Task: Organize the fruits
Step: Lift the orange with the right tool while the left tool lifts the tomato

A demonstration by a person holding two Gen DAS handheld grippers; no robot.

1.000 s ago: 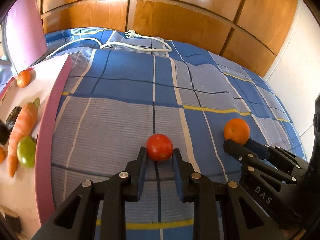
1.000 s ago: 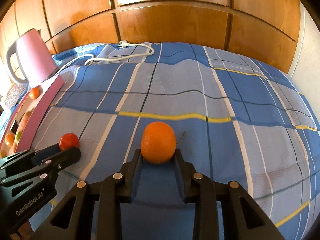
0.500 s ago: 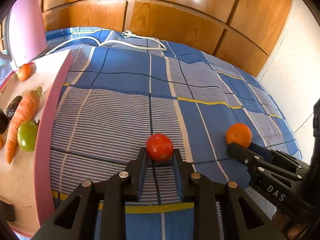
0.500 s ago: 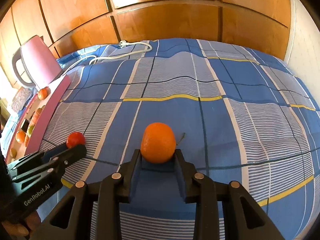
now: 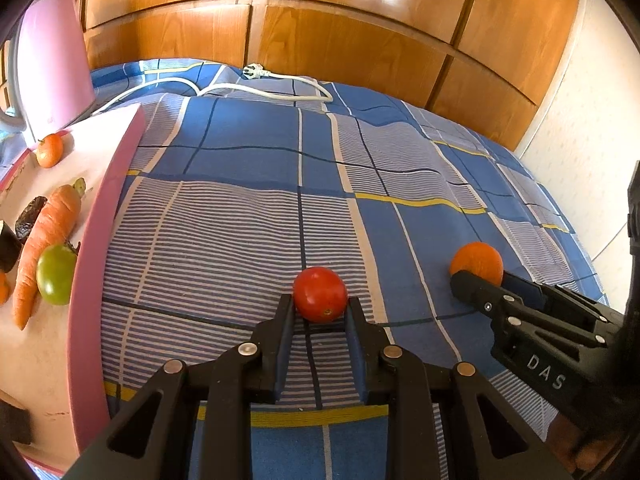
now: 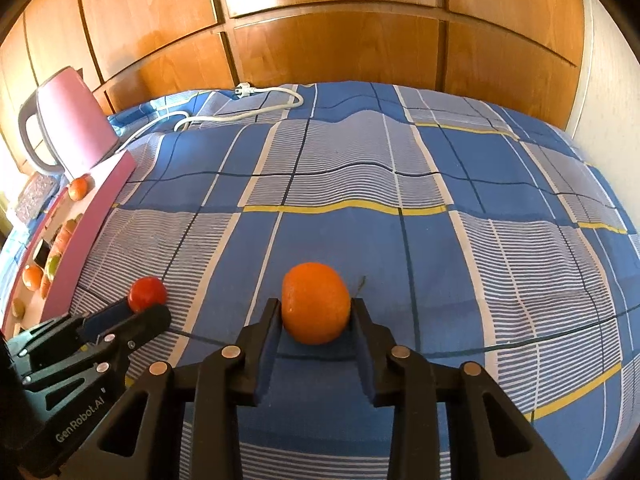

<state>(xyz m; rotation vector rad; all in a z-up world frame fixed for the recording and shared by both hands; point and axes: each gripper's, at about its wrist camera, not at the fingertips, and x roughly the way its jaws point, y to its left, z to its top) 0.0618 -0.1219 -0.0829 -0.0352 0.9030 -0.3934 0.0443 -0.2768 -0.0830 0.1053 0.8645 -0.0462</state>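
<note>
Partly hidden, left fingers (image 5: 320, 310) clamping tomato (image 5: 320, 294), right fingers (image 6: 316, 312) clamping orange (image 6: 315, 307).

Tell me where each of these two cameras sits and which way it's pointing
Left wrist: rides the left tongs, looking along them across the plaid bedspread to the wooden wardrobe; its fingers clamp a red tomato.
Right wrist: rides the right tongs, facing the same way; its fingers clamp an orange.
Shared: each view shows the other tongs with their fruit, the pink kettle, white cable and pink tray.
</note>
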